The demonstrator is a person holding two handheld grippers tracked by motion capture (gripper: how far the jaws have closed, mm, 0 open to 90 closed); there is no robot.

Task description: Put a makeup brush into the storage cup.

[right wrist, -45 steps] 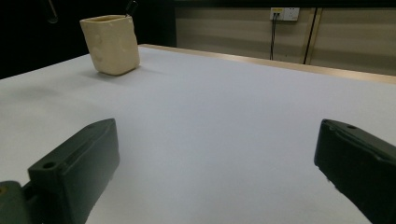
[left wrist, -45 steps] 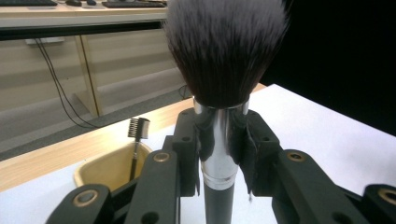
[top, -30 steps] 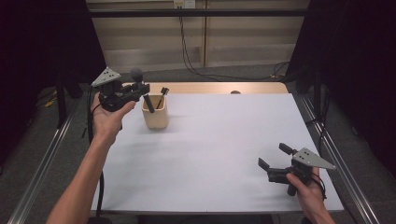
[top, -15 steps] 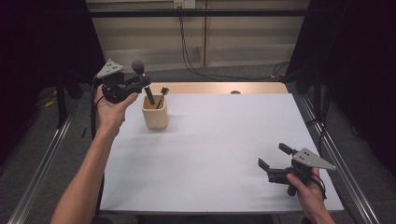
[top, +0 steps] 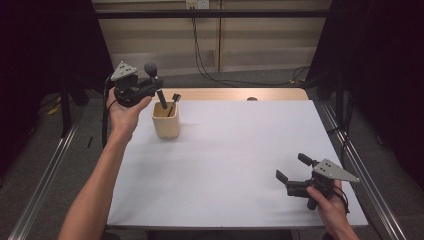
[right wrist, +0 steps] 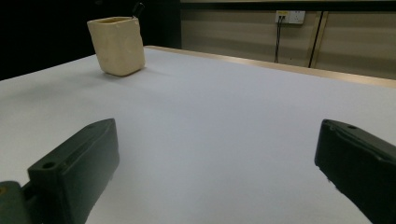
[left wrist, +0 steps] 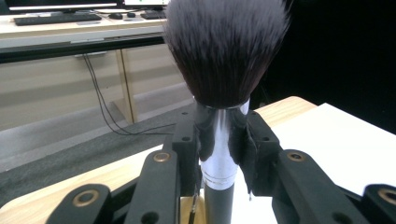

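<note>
**A:** When you look down from the high view, where is your left gripper [top: 159,91]?

**B:** You hold it at the far left of the white-topped table [top: 240,150], raised just above the cream, square-sided ceramic cup [top: 165,121]. Your black jaws are clamped on the round, dark-bristled make-up brush with the silver metal collar [top: 156,86]. Its bristle head points up and away from you, and its dark handle slants down into the mouth of the cup. A second, thinner black-tipped stick [top: 173,101] leans out of the cup on the right side.

**A:** And your right gripper [top: 295,167]?

**B:** You keep it low at the near right of the table, well apart from the cup. Its jaws stand apart with nothing between them.

**A:** What do you see in the left gripper view?

**B:** Your two jaws press on the silver collar from either side, just under the bristles. The brush [left wrist: 224,60] stands upright, its head fuzzy and dark brown at the top. Behind it you see the table's wooden far edge [left wrist: 280,107] and the white top at the right.

**A:** And the right gripper view?

**B:** Your jaws sit wide apart at the bottom corners, over bare white table [right wrist: 224,130]. The cup [right wrist: 117,45] stands far off at the left, resting on the table.
</note>
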